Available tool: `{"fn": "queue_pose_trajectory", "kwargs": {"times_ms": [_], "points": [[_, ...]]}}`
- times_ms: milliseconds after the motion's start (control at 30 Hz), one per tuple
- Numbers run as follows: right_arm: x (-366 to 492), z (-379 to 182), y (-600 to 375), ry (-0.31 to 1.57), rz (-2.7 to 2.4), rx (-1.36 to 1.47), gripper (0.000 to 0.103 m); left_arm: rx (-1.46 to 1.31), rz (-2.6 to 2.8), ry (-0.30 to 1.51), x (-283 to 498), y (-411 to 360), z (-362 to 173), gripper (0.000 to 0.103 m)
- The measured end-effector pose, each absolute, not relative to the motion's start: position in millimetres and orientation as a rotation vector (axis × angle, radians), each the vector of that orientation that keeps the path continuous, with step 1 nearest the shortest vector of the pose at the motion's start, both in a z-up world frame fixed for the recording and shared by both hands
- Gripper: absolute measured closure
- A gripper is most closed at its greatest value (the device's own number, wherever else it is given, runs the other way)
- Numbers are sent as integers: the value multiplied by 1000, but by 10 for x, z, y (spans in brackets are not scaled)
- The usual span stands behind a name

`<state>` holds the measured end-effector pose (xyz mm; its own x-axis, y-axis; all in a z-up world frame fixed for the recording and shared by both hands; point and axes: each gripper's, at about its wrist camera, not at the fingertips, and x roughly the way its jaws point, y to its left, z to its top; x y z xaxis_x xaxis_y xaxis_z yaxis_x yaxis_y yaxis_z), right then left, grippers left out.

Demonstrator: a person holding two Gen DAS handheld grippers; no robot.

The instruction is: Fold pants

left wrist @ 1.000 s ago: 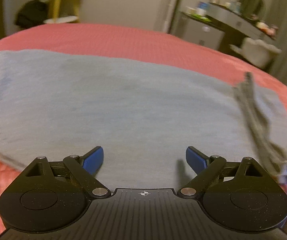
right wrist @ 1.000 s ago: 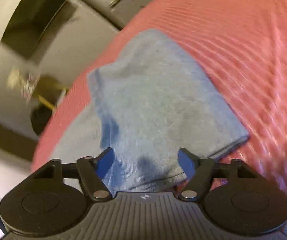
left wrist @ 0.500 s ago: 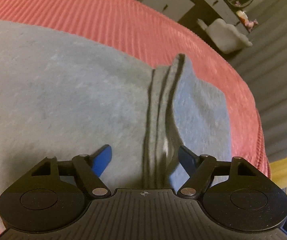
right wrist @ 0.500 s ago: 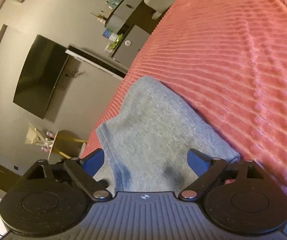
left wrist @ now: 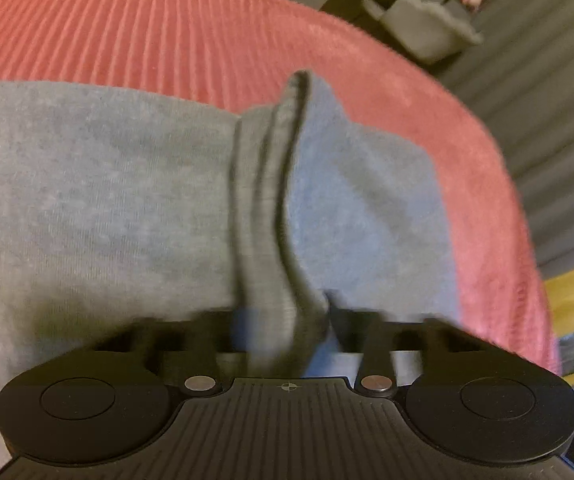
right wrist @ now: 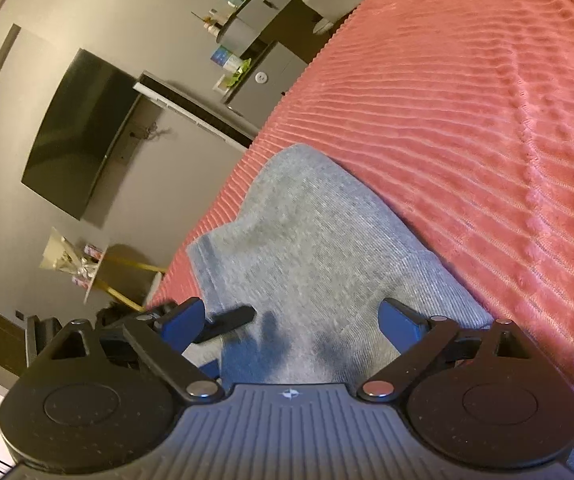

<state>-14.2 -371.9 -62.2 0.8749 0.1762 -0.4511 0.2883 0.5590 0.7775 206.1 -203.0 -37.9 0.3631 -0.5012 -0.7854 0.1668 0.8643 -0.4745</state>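
- Pants [left wrist: 99, 208]: grey, laid flat across the red ribbed bedspread [left wrist: 135, 28]; we see a raised ridge of stacked layers [left wrist: 271, 184] running up from our left tongs.
- Left gripper [left wrist: 283, 320]: jaws closing, narrowed onto the near end of that ridge, cloth pinched between the blurred pads.
- Right gripper [right wrist: 291, 320]: spread wide above the pants' hemmed end [right wrist: 311, 248]; we hold nothing in it.
- Television [right wrist: 75, 136]: on the grey wall.
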Motion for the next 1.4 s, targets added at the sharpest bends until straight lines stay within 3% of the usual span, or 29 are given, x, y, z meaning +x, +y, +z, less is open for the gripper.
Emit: {"fn": "queue_pose_trajectory", "kwargs": {"times_ms": [400,700,767,833,967,1133,1300,1400], "points": [[-248,-542,-3742,399,26,998,9,-351,-454,1070,1932,-1682,-41,87],[-145,-532,-3678,489,13,947,9,-320,-339,1071,1839,-1128,-185,86],[-88,-500,-3604,535,-22,882,9,-304,-329,1076,1787,-1068,-258,76],[-8,-494,-3560,594,-57,843,9,-319,-328,1060,1740,-1027,-275,74],[180,-606,-3527,767,-143,817,9,-369,-333,1053,1771,-1008,-246,54],[238,-579,-3426,797,-158,739,9,-338,-296,1012,1934,-1134,-217,50],[247,-581,-3421,795,-159,731,9,-374,-283,1009,2067,-1178,-244,60],[264,-557,-3376,778,-145,720,9,-383,-290,1019,2109,-1167,-258,77]]}}
